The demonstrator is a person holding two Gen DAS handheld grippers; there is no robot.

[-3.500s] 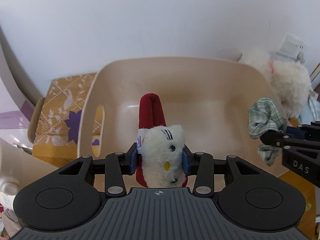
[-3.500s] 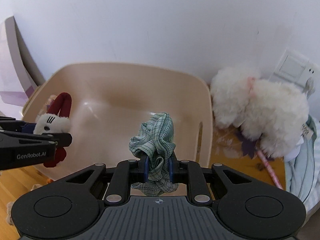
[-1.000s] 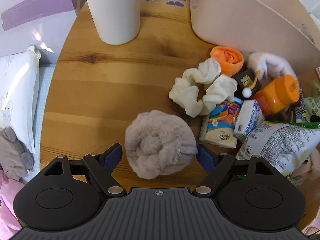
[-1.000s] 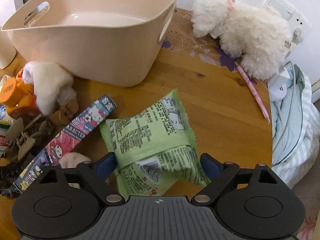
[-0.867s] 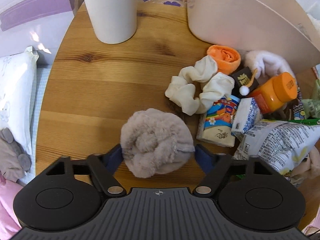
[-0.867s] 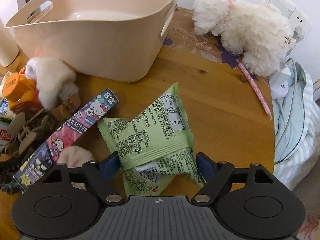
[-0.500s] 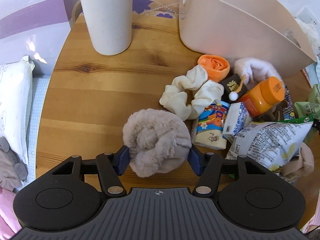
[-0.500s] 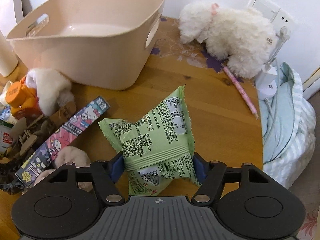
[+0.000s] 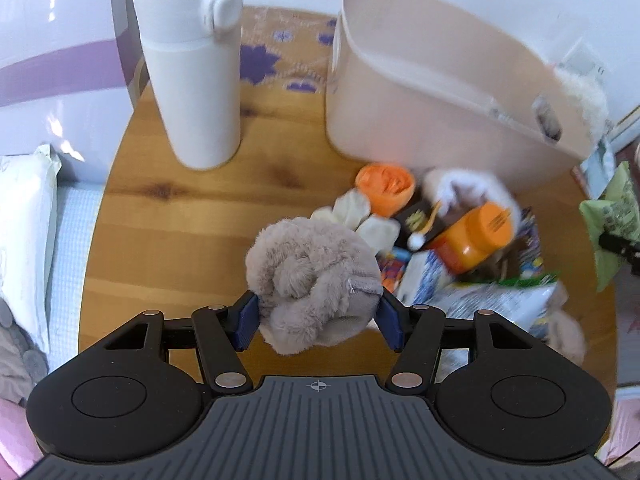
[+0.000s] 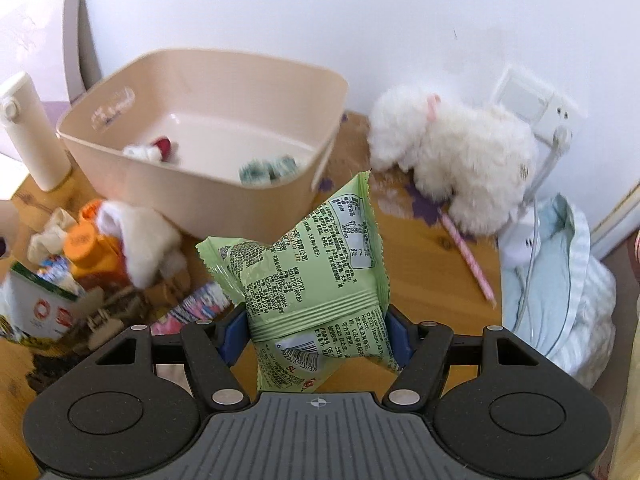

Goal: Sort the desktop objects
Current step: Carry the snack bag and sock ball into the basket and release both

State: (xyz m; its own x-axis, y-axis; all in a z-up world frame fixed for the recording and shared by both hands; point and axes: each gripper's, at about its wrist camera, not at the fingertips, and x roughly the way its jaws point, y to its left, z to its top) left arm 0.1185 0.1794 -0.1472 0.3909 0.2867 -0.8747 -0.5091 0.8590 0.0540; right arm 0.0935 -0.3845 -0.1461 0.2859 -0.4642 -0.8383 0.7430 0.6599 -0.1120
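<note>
The beige bin (image 10: 192, 184) stands at the back of the wooden table (image 9: 168, 216), and the right wrist view shows only two small things lying in it, a white and red plush toy (image 10: 150, 151) and a green checked cloth (image 10: 268, 170), so by my judgement the sorting is at an early stage. Most of the work is left: a loose heap lies on the table just in front of the bin, with a printed snack bag (image 9: 492, 304), a white furry piece (image 10: 144, 236), an orange-capped bottle (image 9: 474, 236), a cream scrunchie (image 9: 360, 216), an orange roll (image 9: 384, 188) and a patterned flat pack (image 10: 192, 304), some touching or overlapping. Two items are in hand, both held above the table and short of the bin: the left gripper (image 9: 318, 316) is clamped on a grey-brown fluffy ball (image 9: 312, 284), and the right gripper (image 10: 316, 338) is pinched around the middle of a green snack packet (image 10: 316, 272). Dropping these two in looks like the next step
</note>
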